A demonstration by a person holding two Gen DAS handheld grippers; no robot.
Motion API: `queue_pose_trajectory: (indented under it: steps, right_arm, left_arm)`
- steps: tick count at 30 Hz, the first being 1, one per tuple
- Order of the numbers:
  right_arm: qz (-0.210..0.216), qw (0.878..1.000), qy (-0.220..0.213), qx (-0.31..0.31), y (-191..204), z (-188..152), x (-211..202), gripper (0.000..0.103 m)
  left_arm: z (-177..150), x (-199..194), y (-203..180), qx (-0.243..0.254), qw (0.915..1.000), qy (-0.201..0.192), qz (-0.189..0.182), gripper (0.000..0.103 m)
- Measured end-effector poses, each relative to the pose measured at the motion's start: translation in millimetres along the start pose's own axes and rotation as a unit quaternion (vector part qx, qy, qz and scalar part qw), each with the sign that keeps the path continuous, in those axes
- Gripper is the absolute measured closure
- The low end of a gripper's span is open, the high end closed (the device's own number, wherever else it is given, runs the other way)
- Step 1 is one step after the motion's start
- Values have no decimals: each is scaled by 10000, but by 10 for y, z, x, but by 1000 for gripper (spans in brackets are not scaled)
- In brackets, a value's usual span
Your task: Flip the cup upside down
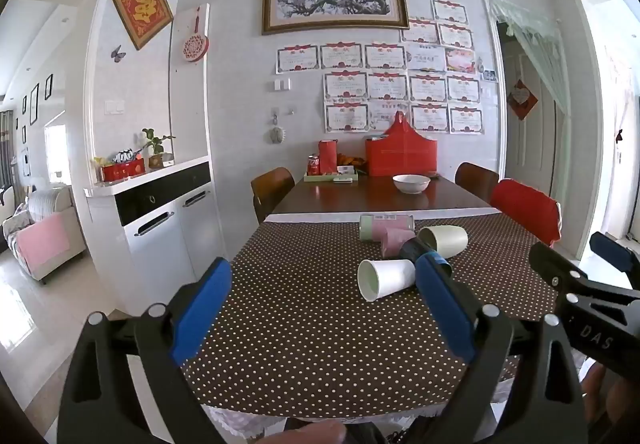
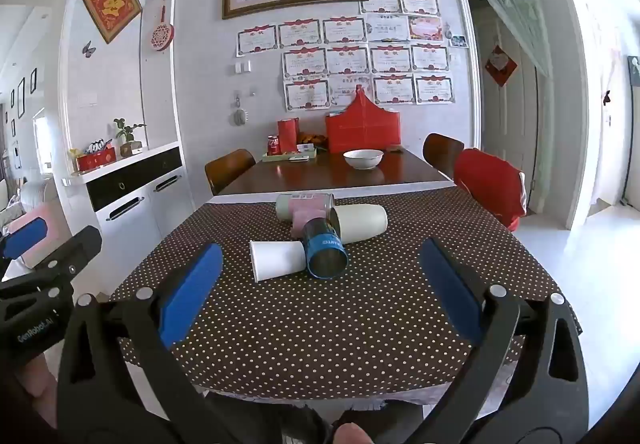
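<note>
Several cups lie on their sides in a cluster on the dotted brown tablecloth. A white paper cup lies nearest, mouth to the left; it also shows in the left wrist view. A blue cup lies beside it, mouth toward me. A cream cup, a pink cup and a green-and-pink cup lie behind. My left gripper is open and empty, short of the cups. My right gripper is open and empty, also short of them.
A white bowl and a tray with a red can and red boxes stand on the bare wooden far half of the table. Chairs flank the table, one with a red cover. A white cabinet stands to the left.
</note>
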State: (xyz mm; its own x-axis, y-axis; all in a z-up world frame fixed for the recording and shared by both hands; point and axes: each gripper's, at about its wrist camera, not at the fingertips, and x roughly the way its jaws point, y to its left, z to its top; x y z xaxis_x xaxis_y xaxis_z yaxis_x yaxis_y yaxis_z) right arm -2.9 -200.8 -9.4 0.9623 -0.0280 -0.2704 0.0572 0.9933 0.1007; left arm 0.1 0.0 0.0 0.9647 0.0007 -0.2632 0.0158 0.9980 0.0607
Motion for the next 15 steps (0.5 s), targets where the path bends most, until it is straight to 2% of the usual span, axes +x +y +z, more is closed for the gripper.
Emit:
queue_pose_trajectory:
  steps: [15]
  right_arm:
    - [-40,9999,-85,-46,60,102,-92,6]
  left_arm:
    - [49,-15,-19,7,9999,-97,37,11]
